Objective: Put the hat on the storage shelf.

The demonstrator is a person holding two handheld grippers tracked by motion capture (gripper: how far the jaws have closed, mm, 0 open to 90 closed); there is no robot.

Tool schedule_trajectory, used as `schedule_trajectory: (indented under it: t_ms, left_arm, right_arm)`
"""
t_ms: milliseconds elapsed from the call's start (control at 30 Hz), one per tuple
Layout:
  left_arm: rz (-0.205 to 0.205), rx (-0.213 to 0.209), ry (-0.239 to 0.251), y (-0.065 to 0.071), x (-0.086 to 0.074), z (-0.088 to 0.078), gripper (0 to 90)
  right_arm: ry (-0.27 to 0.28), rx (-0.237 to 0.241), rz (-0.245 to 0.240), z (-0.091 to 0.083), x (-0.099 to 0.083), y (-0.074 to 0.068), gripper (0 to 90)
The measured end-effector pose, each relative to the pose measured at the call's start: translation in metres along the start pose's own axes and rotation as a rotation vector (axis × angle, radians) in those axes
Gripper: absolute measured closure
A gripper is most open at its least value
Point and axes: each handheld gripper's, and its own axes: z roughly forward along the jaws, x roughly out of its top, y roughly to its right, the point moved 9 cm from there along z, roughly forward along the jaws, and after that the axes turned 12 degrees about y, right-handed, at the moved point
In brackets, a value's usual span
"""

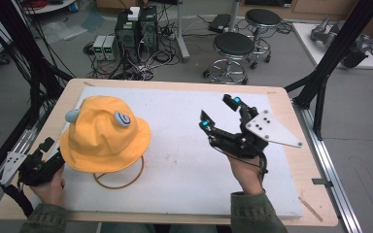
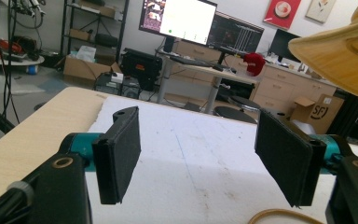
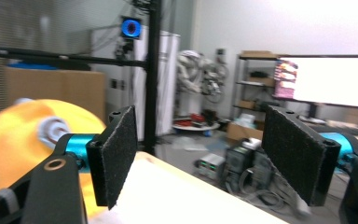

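Observation:
A yellow bucket hat (image 1: 102, 136) with two grey-blue ear patches sits raised on a stand at the left of the table, over a tan wire ring (image 1: 126, 183). My left gripper (image 1: 48, 148) rests by the table's left front corner, just left of the brim, held in a hand. In the left gripper view it (image 2: 198, 158) is open and empty, with the brim (image 2: 340, 51) at upper right and the ring (image 2: 279, 215) low down. My right gripper (image 1: 218, 110) hovers over the table's right middle, open and empty. In the right gripper view it (image 3: 200, 158) points past the hat (image 3: 23, 135).
A white mat (image 1: 184, 145) covers most of the wooden table (image 1: 296, 170). Two stools (image 1: 233, 46) and computer cases (image 1: 136, 29) with cables stand on the floor beyond the far edge. A black frame strut (image 1: 330, 58) rises at the right.

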Motion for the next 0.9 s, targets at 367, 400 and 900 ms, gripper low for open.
schedule_trajectory:
  t_ms: [367,400,900]
  left_arm:
    - [0.03,-0.005,-0.001,0.003,0.0,0.0,31.4]
    - [0.034,-0.005,0.0,0.003,0.001,0.0,31.4]
    - [0.059,-0.007,-0.001,0.004,0.001,0.0,31.0]
  right_arm:
    - [-0.068,-0.156,0.015,-0.045,-0.019,0.051,24.3]
    - [-0.087,-0.183,0.023,-0.053,-0.024,0.061,24.0]
    - [-0.203,-0.31,0.015,-0.093,-0.061,0.096,20.8]
